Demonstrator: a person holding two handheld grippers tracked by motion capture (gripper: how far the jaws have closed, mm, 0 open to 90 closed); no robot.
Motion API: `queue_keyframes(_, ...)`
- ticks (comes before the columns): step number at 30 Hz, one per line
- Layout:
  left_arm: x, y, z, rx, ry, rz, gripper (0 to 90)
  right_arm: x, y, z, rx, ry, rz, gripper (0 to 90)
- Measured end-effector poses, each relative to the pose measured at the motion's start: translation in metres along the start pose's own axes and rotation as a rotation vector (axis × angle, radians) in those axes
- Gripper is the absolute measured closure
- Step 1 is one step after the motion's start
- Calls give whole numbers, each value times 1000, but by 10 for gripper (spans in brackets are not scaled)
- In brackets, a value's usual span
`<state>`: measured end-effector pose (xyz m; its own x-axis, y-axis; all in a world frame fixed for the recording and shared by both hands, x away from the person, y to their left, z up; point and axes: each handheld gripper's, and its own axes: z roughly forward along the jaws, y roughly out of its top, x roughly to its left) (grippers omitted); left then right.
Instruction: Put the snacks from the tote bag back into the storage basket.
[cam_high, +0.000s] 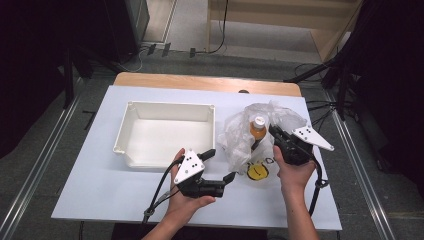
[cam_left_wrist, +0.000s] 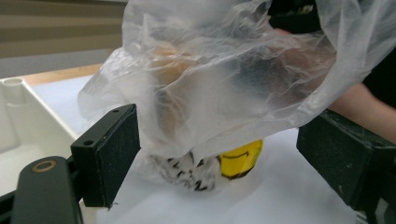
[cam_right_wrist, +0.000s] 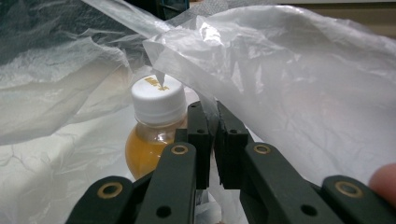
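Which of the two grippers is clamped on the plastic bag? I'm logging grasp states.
The right gripper: its jaws pinch the bag beside the bottle. The left gripper is open.

Light: even overhead, tabletop (cam_high: 100, 190) bright, room edges v. dark
Shadows: soft, faint
Focus: near tool jaws blurred
Glare: mild on plastic bag (cam_right_wrist: 289, 79)

left gripper (cam_high: 220, 167): jaws wide apart, near bench front edge, pointing right | right gripper (cam_high: 274, 133): jaws pressed together, right half of bench, pointing away
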<state>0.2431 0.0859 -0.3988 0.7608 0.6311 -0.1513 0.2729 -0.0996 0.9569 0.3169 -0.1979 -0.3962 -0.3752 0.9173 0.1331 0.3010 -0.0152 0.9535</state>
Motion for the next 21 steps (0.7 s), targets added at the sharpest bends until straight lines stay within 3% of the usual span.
queue_keyframes(3, -3, 6, 5, 6, 24, 14, 137, 1, 0, 2, 0, 0, -5, 871)
queue_keyframes(9, -5, 21, 8, -31, 20, 20, 141, -1, -3, 3, 11, -5, -6, 873)
queue_keyframes(13, -5, 28, 13, -21, 38, 21, 167, 0, -4, 4, 14, -5, -7, 871)
queue_keyframes(15, -4, 30, 13, -24, 43, 25, 295, 1, -4, 4, 13, -11, -9, 847)
queue_keyframes(17, -3, 32, 16, -28, 78, 14, 441, 0, -5, 3, 10, -12, -6, 802)
queue_keyframes(21, 5, 32, 23, 12, 86, -12, 734, -4, -4, -5, -7, -5, 21, 669)
